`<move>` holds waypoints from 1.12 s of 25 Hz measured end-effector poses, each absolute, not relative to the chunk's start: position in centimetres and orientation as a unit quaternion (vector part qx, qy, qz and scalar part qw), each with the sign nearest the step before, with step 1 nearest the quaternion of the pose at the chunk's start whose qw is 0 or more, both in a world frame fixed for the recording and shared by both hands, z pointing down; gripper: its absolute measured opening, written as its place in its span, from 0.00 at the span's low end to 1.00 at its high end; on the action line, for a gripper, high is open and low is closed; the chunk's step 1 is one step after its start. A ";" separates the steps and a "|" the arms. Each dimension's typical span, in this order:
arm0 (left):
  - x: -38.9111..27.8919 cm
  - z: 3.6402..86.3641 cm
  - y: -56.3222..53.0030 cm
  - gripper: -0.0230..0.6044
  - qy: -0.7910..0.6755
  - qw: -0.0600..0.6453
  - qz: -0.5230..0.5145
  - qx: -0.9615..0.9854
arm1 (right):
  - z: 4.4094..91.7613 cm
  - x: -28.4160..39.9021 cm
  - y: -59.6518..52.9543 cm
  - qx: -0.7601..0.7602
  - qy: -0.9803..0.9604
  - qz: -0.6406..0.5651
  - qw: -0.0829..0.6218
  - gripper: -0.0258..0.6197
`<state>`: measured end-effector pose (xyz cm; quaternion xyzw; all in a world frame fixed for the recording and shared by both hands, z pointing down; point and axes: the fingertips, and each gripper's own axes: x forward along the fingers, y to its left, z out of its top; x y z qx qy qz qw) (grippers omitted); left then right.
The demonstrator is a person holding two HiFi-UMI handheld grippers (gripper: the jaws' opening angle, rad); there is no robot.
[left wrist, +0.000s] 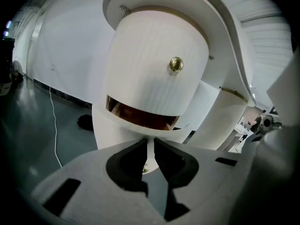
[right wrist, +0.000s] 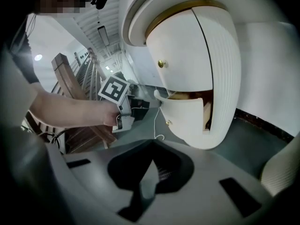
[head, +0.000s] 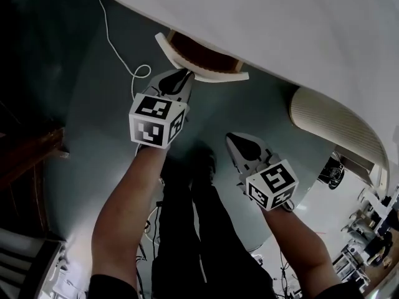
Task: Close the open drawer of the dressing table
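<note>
Two tongs point toward the desk [head: 280, 23], whose white top fills the head view from 12 to 3 o'clock. The open drawer [head: 218, 77] juts out from under the desk's edge, with its curved white front toward the person and brown wood showing inside. The left tongs [head: 184, 75] sit right at that front; whether they touch it cannot be told. In the left gripper view they stand narrow, with only a thin slit between the pads and nothing held. The drawer's front fills the space just beyond, and a closed drawer with a brass knob [left wrist: 176, 64] sits above it at 12 o'clock. The right tongs [head: 235, 143] hang at 4 o'clock from the left ones, well apart from the drawer. In their own view they are closed tip to tip and empty. Grey-green floor [head: 249, 111] lies open between the drawer and the person's legs [head: 187, 229]. A white cable [head: 115, 48] trails over the floor at 10 o'clock from the left tongs. A ribbed white rounded unit [head: 330, 120] stands at 2 o'clock from the right tongs.
</note>
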<state>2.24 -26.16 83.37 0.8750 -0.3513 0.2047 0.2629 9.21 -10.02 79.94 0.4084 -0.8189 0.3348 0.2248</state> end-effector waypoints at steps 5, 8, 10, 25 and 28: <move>2.9 82.6 -27.1 0.12 -0.343 0.234 0.202 0.887 | 79.3 9.1 -9.8 0.412 -0.819 0.331 0.222 0.05; 3.9 83.2 -28.9 0.12 -0.339 0.219 0.198 0.893 | 79.9 9.4 -10.4 0.411 -0.818 0.333 0.225 0.05; 4.2 83.6 -29.9 0.12 -0.339 0.217 0.194 0.895 | 80.3 9.5 -10.7 0.410 -0.817 0.333 0.231 0.05; 5.5 83.1 -31.1 0.11 -0.313 0.208 0.205 0.904 | 79.5 8.7 -10.5 0.418 -0.809 0.340 0.235 0.05; 5.7 80.9 -30.2 0.11 -0.308 0.207 0.204 0.906 | 77.5 8.3 -10.4 0.416 -0.812 0.341 0.228 0.05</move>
